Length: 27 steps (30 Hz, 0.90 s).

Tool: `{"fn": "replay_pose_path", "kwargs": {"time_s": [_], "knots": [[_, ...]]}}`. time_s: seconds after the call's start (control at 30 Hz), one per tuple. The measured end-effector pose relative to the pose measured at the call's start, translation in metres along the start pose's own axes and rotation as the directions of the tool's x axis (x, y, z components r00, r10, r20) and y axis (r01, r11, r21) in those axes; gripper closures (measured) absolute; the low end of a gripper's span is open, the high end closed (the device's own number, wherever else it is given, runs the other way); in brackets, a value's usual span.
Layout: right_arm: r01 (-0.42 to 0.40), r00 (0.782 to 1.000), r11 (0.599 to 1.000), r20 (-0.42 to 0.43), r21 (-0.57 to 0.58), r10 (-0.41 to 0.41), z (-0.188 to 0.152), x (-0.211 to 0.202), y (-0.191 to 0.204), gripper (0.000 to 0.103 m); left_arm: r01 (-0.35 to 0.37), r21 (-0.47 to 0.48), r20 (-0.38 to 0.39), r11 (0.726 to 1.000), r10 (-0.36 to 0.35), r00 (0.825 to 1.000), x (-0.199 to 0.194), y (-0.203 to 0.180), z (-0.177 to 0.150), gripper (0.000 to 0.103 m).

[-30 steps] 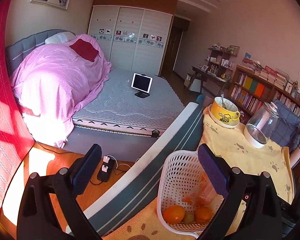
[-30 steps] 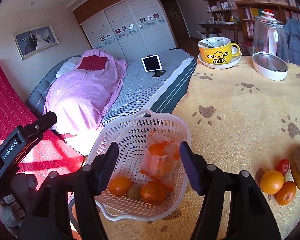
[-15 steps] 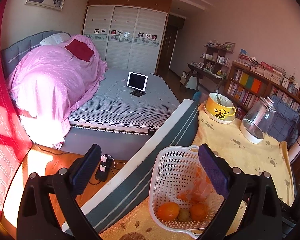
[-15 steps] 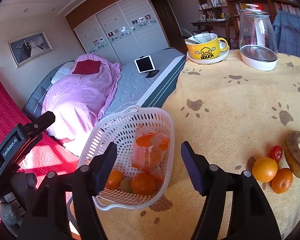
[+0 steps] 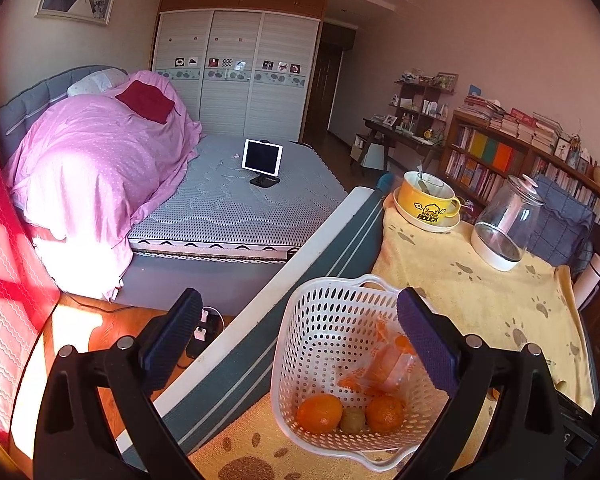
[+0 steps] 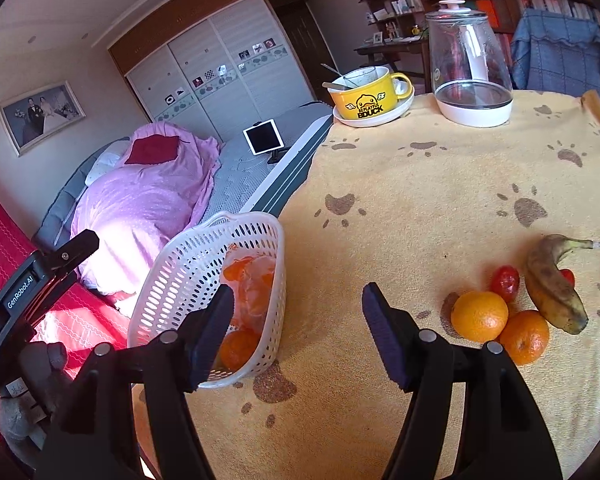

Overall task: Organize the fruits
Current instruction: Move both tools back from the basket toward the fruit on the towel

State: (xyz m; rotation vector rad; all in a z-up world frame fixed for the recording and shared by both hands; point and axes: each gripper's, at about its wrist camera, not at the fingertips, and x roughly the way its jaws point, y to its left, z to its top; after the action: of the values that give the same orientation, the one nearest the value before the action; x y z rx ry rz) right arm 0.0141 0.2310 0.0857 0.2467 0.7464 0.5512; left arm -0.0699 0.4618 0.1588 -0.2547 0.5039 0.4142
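Up front, the left view shows the yellow mug [image 5: 427, 202] reading "BDUCK"; the left gripper [image 5: 298, 336] hangs spread, empty, above the white basket [image 5: 300, 332] holding two oranges. Right view: "GenRobot.AI" marks the other tool; the right gripper [image 6: 298, 322] gapes over the cloth [image 6: 420, 200], loose oranges [image 6: 479, 316] and banana [image 6: 554, 284] nearby.

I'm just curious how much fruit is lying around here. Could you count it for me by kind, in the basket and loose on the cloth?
Oranges: 4, two in the white basket at and, two on the cloth at and
Small greenish-brown fruit: 1
Banana: 1
Small red fruits: 2
Total: 8, not counting a bagged orange item in the basket.
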Motion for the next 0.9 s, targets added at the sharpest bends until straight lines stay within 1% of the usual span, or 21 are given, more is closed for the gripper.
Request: {"fn": "replay_pose_path", "kwargs": {"time_s": [0.33,0.53,0.7,0.9], "knots": [[0.069,0.997,0.995,0.025,0.072,-0.071,-0.008,-0.026,-0.050,0.036,0.036,0.075,-0.027,0.997,-0.034,0.999,0.005,-0.030,-0.014,0.004],[0.110,0.992,0.986,0.044,0.124,-0.117,-0.010,-0.040,-0.081,0.036,0.059,0.108,-0.037,0.992,-0.055,0.998,0.005,-0.044,-0.022,0.004],[0.143,0.987,0.975,0.044,0.170,-0.152,-0.013,-0.046,-0.106,0.036,0.075,0.135,-0.047,0.988,-0.070,0.996,0.005,-0.054,-0.029,0.004],[0.162,0.984,0.968,0.042,0.191,-0.173,-0.018,-0.050,-0.120,0.036,0.092,0.157,-0.058,0.983,-0.083,0.995,0.004,-0.062,-0.033,0.004]]}}
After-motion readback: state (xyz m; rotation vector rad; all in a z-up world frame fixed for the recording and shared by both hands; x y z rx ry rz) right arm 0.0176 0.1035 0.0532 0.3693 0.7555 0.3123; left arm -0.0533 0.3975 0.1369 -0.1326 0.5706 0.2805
